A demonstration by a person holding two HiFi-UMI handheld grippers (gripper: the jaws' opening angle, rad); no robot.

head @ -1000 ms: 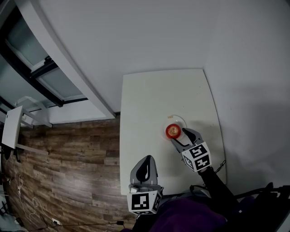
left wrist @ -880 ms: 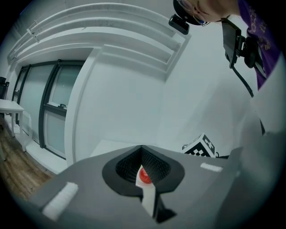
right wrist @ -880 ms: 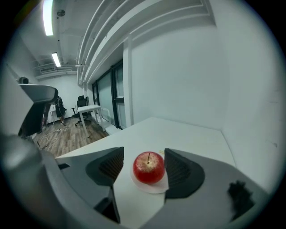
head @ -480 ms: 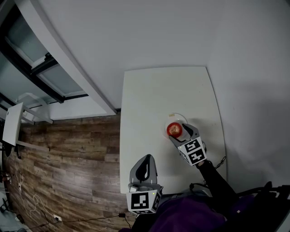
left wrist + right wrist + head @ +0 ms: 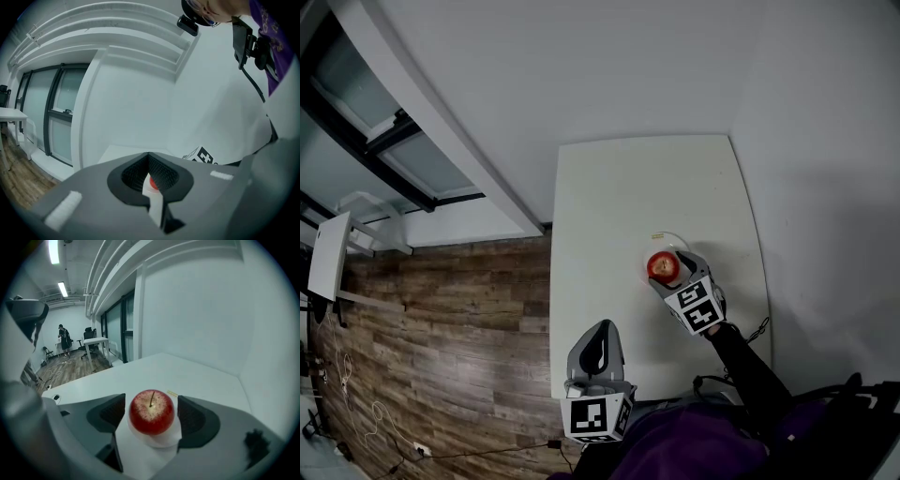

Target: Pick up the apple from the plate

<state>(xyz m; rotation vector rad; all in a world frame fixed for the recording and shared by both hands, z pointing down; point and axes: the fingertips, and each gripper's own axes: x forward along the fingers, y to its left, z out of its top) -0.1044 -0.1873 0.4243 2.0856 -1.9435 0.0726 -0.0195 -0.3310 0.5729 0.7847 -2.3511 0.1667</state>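
Note:
A red apple (image 5: 662, 267) (image 5: 151, 412) stands stem up on a small white plate (image 5: 672, 243) (image 5: 164, 441) on the white table (image 5: 609, 197). My right gripper (image 5: 665, 273) (image 5: 151, 409) is lowered around the apple, one dark pad on each side with thin gaps, and its jaws are opening. My left gripper (image 5: 600, 330) (image 5: 149, 156) hovers at the table's near left edge, jaws shut and empty. Through a gap between those jaws a bit of the apple (image 5: 152, 183) shows.
Brown wood floor (image 5: 441, 328) lies left of the table, with windows along the far-left wall. A white wall (image 5: 825, 187) runs close along the table's right side. A second white desk (image 5: 323, 258) stands far left. A distant person (image 5: 63, 339) stands by desks.
My right gripper has sunk and moved in so its jaws straddle the apple, and the jaws have widened. The left gripper has stayed put.

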